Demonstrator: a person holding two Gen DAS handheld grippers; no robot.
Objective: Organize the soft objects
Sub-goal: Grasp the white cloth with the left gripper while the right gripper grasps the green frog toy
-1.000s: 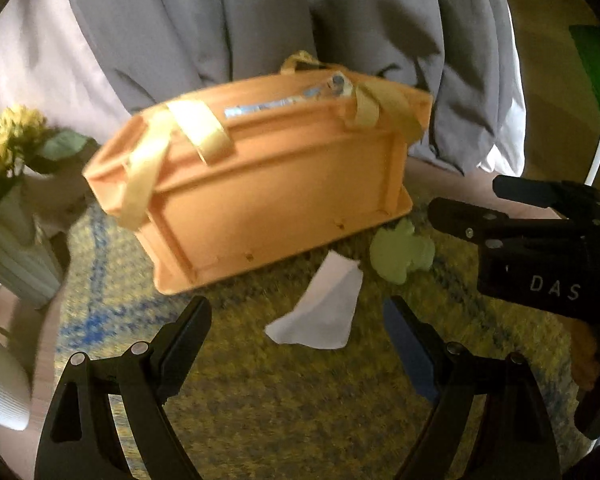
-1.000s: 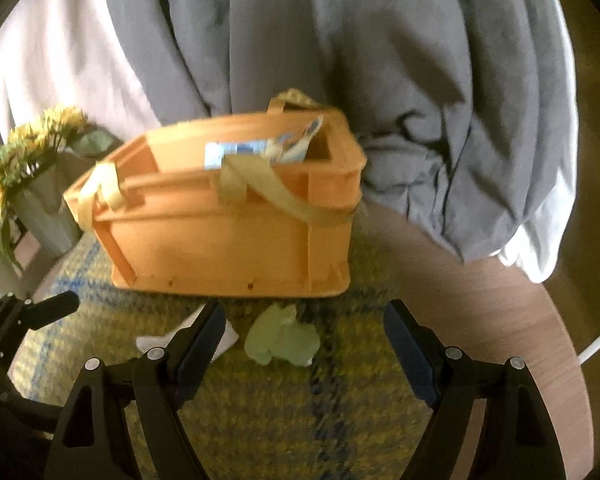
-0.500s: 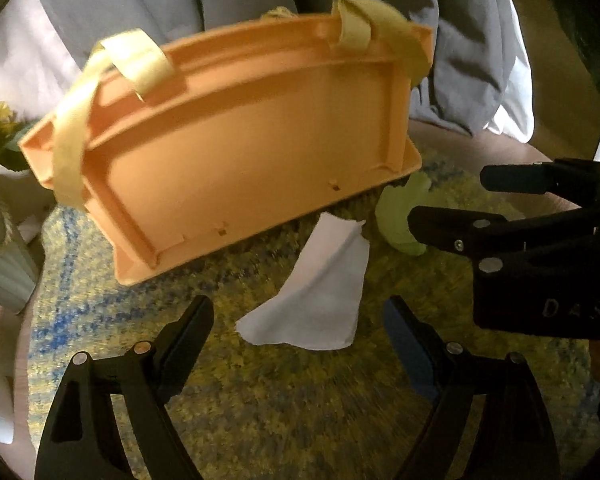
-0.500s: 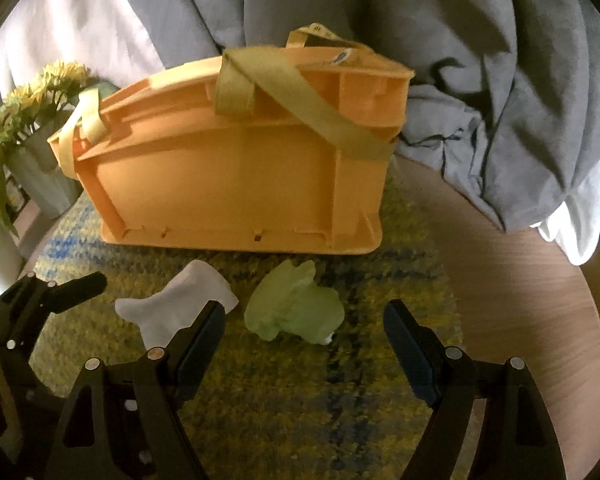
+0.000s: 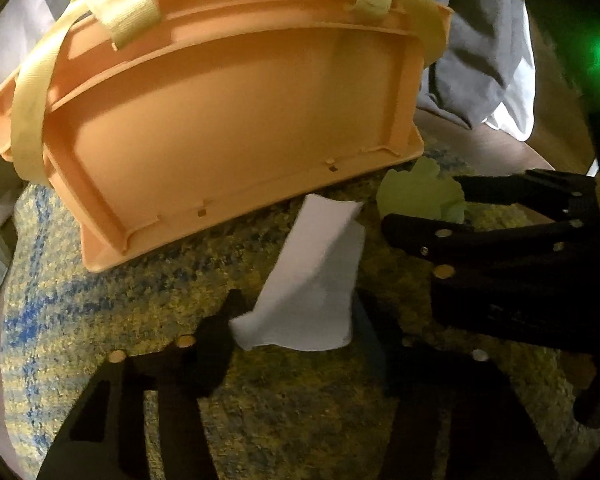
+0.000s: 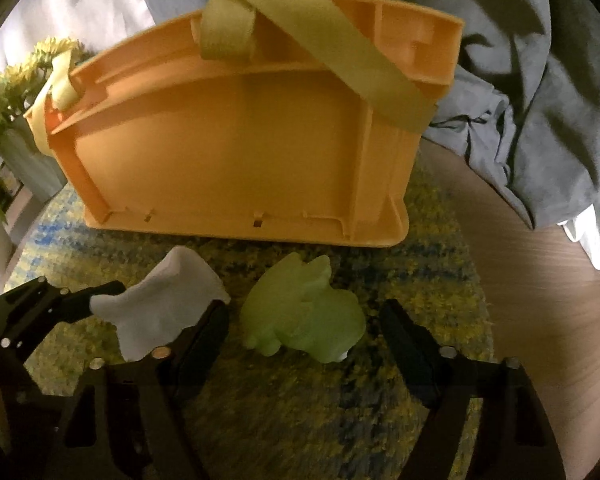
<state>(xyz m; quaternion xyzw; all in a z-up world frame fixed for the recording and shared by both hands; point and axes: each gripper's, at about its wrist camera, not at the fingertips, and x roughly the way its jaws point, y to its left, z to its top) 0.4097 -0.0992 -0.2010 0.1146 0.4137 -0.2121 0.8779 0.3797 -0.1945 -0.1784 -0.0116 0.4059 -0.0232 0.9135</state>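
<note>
Left wrist view: An orange plastic crate (image 5: 228, 120) with pale yellow fabric straps (image 5: 28, 92) stands on a yellow and blue woven mat (image 5: 100, 292). From this low angle only its ribbed outer wall shows, so its contents cannot be seen. Just in front of it lies a white soft piece (image 5: 312, 280), flat and roughly wedge-shaped, its long axis running from the crate toward the camera, the narrow end nearer the crate. The left hand-held gripper (image 5: 296, 328) has just been closing; its dark fingers sit at either side of the white piece's near edge, and they seem to touch it, though shadow makes the contact hard to judge. To the right, a pale green soft toy (image 5: 420, 196) lies near the crate's corner, partly hidden behind the right hand-held gripper's black frame.

Right wrist view: The same crate fills the upper middle, its inside again out of sight. A vase of yellow flowers (image 6: 16, 92) stands to its left, with grey cloth (image 6: 520, 80) heaped behind on the round wooden table (image 6: 540, 280). The green toy (image 6: 304, 312), smooth and lumpy like a small animal, lies between the fingers of the right hand-held gripper (image 6: 306, 340), which has just been closing slightly yet stands open, clear of the toy on both sides. The white piece (image 6: 160, 308) lies to the left.
</note>
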